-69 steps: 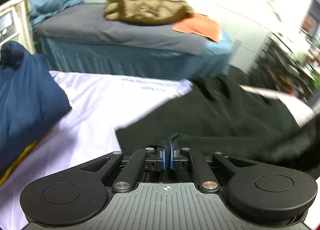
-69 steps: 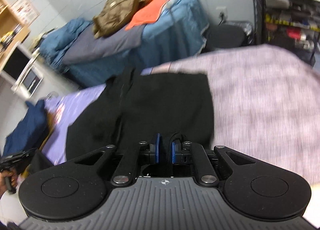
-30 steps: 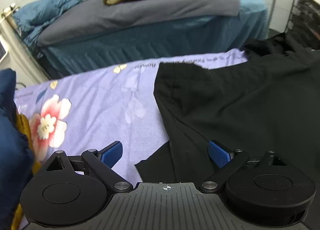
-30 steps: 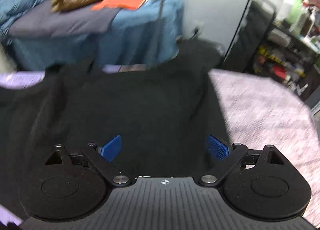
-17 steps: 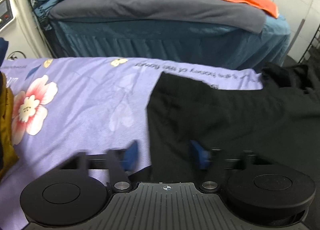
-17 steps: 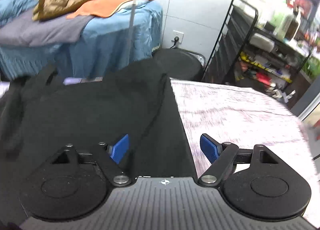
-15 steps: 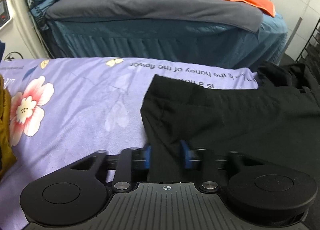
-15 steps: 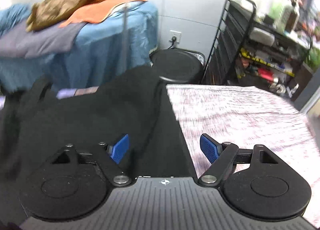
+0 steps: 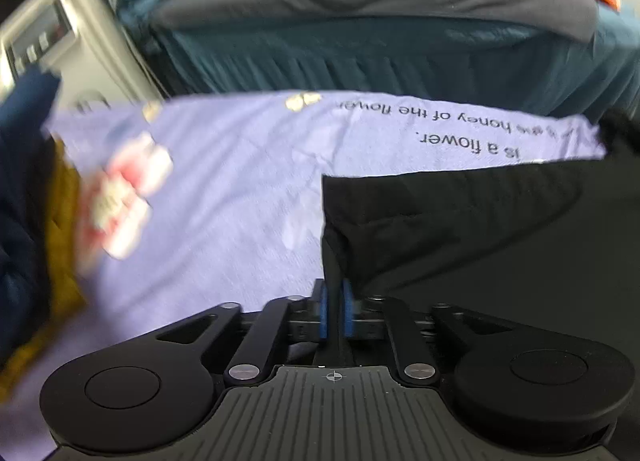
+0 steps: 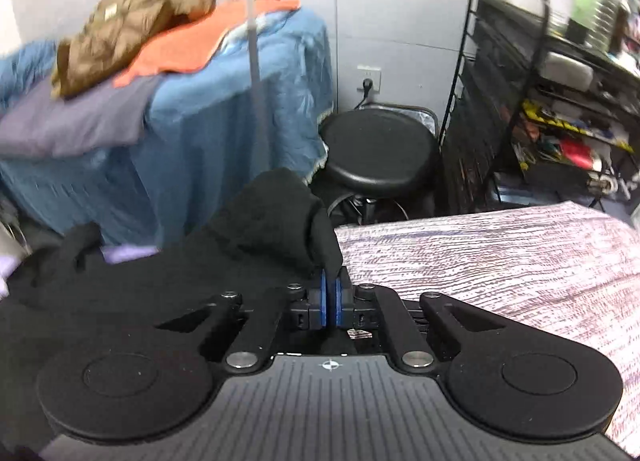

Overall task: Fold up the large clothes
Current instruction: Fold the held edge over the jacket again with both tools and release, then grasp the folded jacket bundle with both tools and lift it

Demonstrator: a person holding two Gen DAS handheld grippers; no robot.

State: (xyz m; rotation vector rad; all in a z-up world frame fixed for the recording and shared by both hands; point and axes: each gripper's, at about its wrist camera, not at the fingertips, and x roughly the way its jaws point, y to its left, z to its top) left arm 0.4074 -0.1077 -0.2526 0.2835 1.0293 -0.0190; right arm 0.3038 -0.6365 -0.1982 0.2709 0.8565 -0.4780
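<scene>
both grippers now clamped on the black garment

since a second ago both sets of jaws have gone from wide apart to pinched on cloth. left gripper [image 9: 335,311] has its blue pads close together on a fold at the left edge of the black garment [image 9: 480,245]; its jaws have just been moving, with that fold between them. right gripper [image 10: 331,301] has just been closing, and its pads grip a raised corner of the same garment, which bunches up just above them. the garment lies spread on the lilac flowered sheet [image 9: 224,189] on the left and meets the mottled purple cover [image 10: 500,261] on the right. beyond stand a blue-draped bed [image 10: 224,133], a black stool [image 10: 380,149] and a wire rack [image 10: 560,109].
</scene>
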